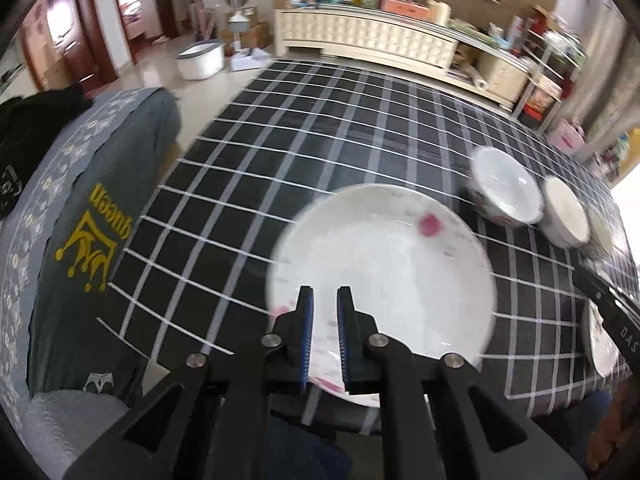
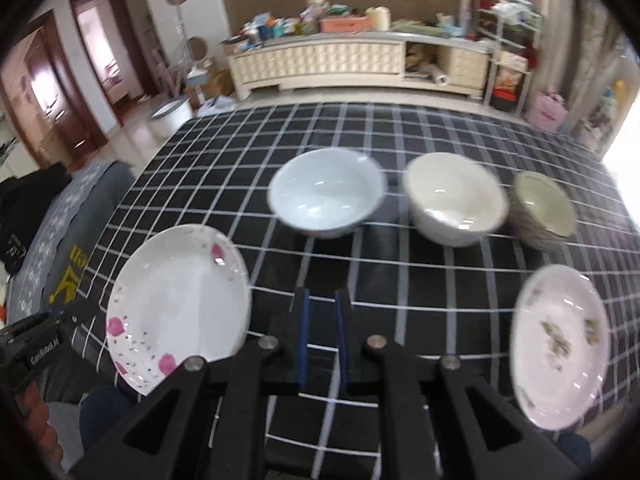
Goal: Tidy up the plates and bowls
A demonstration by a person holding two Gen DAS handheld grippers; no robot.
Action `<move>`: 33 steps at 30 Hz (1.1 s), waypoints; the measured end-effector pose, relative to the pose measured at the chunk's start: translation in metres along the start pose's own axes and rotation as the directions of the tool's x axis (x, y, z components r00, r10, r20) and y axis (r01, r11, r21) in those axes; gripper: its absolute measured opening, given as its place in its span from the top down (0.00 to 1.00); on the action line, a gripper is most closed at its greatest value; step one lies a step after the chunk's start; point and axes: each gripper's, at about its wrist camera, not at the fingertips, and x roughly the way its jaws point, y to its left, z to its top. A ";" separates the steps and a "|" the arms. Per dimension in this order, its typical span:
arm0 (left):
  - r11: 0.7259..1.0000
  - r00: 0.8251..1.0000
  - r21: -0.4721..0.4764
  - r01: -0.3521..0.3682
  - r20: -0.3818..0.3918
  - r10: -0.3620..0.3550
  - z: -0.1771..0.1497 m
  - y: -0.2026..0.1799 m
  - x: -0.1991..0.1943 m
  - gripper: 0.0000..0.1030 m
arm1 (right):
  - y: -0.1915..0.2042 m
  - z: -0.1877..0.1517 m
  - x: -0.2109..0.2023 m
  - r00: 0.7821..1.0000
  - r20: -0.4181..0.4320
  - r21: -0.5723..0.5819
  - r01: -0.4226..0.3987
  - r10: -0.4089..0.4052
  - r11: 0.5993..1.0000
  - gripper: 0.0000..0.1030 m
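Observation:
A white plate with pink flowers [image 1: 380, 268] [image 2: 180, 304] lies at the table's near left. My left gripper [image 1: 325, 300] hovers over its near rim, jaws a narrow gap apart, holding nothing. My right gripper [image 2: 322, 300] is above bare cloth between the two plates, jaws also a narrow gap apart and empty. A second plate with a brownish pattern [image 2: 560, 344] [image 1: 600, 340] lies at the near right. Three bowls stand in a row behind: a white bowl [image 2: 326, 198] [image 1: 506, 188], a cream bowl [image 2: 454, 198] [image 1: 566, 212] and a smaller greenish bowl [image 2: 544, 208].
The table wears a black cloth with white grid lines [image 2: 360, 136]. A grey-covered seat [image 1: 80, 220] stands at the table's left. A cream sideboard [image 2: 320, 64] with clutter and a shelf rack [image 2: 508, 60] stand beyond the far edge. The right gripper's body [image 1: 612, 304] shows at the right of the left wrist view.

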 end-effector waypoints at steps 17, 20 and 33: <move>0.958 0.988 0.245 0.147 0.020 -0.156 -0.031 -0.129 -0.047 0.83 | -0.067 -0.034 -0.064 0.987 0.063 0.155 0.135 -0.146 0.979 0.70; 0.945 0.983 0.275 0.179 -0.009 -0.183 -0.038 -0.146 -0.046 0.80 | -0.079 -0.042 -0.072 0.982 0.069 0.197 0.160 -0.176 0.967 0.61; 0.869 0.961 0.416 0.268 -0.054 -0.271 -0.052 -0.227 -0.039 0.63 | -0.137 -0.071 -0.090 0.964 0.033 0.326 0.237 -0.262 0.915 0.46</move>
